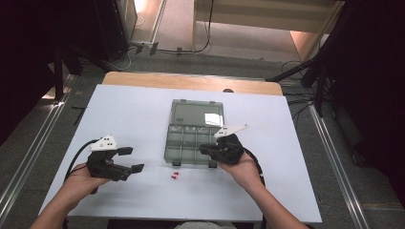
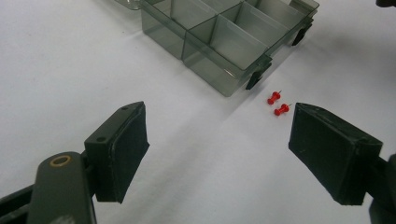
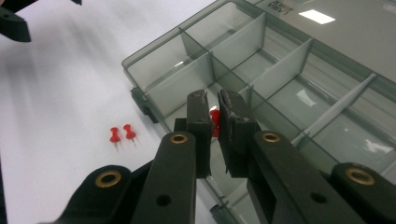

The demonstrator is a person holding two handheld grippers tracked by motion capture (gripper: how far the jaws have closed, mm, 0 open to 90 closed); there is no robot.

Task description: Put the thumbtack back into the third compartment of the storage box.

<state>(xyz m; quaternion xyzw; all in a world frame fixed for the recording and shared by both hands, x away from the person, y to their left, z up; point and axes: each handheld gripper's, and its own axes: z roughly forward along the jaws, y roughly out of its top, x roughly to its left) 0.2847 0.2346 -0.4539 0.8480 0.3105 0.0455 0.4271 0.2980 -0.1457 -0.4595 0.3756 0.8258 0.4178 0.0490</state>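
Pushpins are the things in hand here: two red ones (image 1: 175, 176) lie loose on the white bench (image 1: 133, 119) just beside the near edge of the smoky clear organiser box (image 1: 191, 138), close together and apart from its wall. The box stands open, its lid (image 1: 197, 112) laid flat beyond the divided tray. A third red pushpin (image 3: 215, 122) sits pinched in the right claw (image 3: 212, 112), which hangs over the near compartments of the box; the jaws are drawn almost together on it, and they cover most of the pin, so that just a sliver of red shows between the pads and neither its point nor its tilt can be made out. In the high view the right claw (image 1: 206, 150) is a dark mass over the box's near right corner, and the pin in it is too small to see there. The left claw (image 2: 217, 149) is held low over the bench well to the left of the box, jaws spread wide with nothing between them; in its own view the two loose pins (image 2: 277, 104) lie just past its right jaw, near the box's black latches (image 2: 258, 74). The far end of the box is cut off in both gripper views.
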